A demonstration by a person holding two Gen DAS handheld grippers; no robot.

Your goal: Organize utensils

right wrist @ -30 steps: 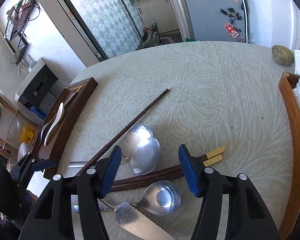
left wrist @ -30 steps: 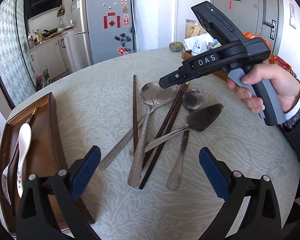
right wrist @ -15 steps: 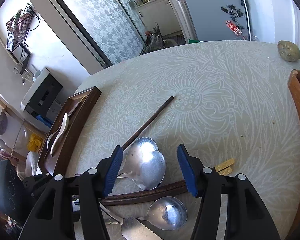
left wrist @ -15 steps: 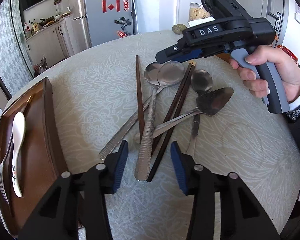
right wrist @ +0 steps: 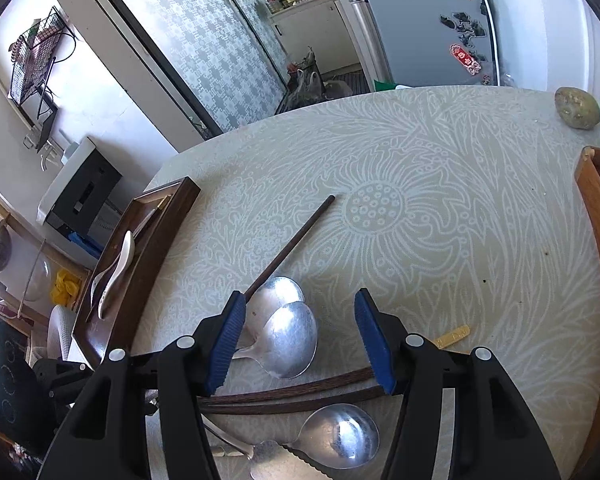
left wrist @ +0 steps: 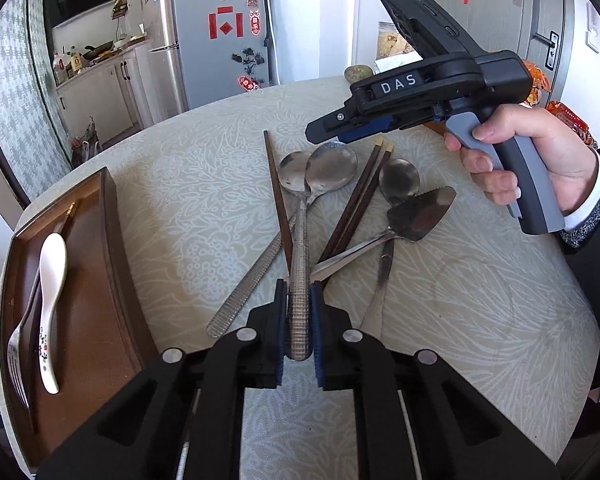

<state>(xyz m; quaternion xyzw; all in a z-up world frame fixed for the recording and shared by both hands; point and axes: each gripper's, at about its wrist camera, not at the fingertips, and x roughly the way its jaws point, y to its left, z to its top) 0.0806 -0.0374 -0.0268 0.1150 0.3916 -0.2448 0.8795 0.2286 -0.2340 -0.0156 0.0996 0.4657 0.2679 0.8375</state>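
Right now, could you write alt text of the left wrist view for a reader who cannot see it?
The left gripper is closing its jaws on the textured handle of a metal spoon in a pile of spoons and dark chopsticks on a patterned table. A wooden tray at left holds a white spoon and a fork; the right gripper hovers above.

A: Where was free room seen?

B: Bare cloth (left wrist: 480, 320) was left right of the pile, and more (right wrist: 440, 160) beyond it.

A: And what was blocked?

B: The left was closed by the tray (left wrist: 112, 240), the middle by crossed spoons (left wrist: 300, 240) and chopsticks (left wrist: 356, 204).
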